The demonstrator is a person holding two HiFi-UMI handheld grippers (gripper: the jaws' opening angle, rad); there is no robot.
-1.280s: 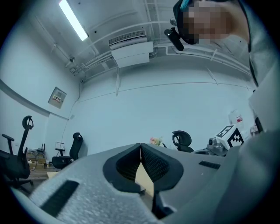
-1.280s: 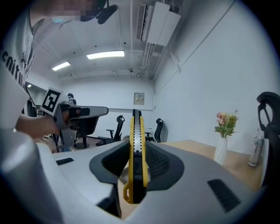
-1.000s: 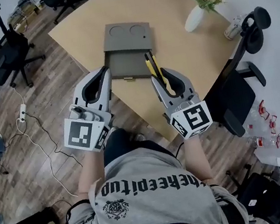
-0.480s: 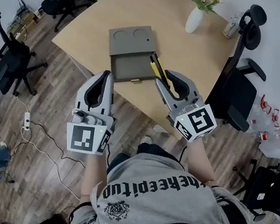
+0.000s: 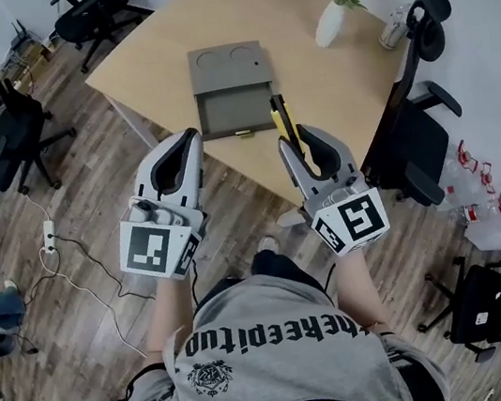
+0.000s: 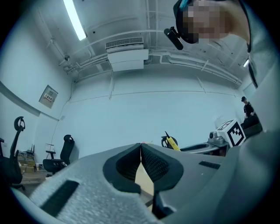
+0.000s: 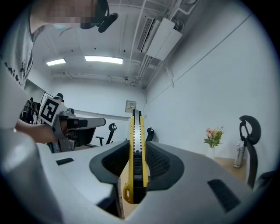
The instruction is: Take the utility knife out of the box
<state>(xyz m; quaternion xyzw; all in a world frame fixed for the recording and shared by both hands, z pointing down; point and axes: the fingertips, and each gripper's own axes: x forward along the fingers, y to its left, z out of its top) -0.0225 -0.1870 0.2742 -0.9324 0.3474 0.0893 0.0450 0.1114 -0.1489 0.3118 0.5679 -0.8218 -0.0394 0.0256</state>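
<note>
Jaws of the right gripper (image 5: pixel 294 137) clamped the knife (image 7: pixel 136 131); the left gripper's (image 6: pixel 141 148) jaws were together, near the box (image 5: pixel 233 93).

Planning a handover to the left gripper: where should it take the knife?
Probably the free yellow front half of the knife, sticking out past the right gripper, which clamps the rear. The left gripper, now shut, should open and come from the left, across the slim body.
</note>
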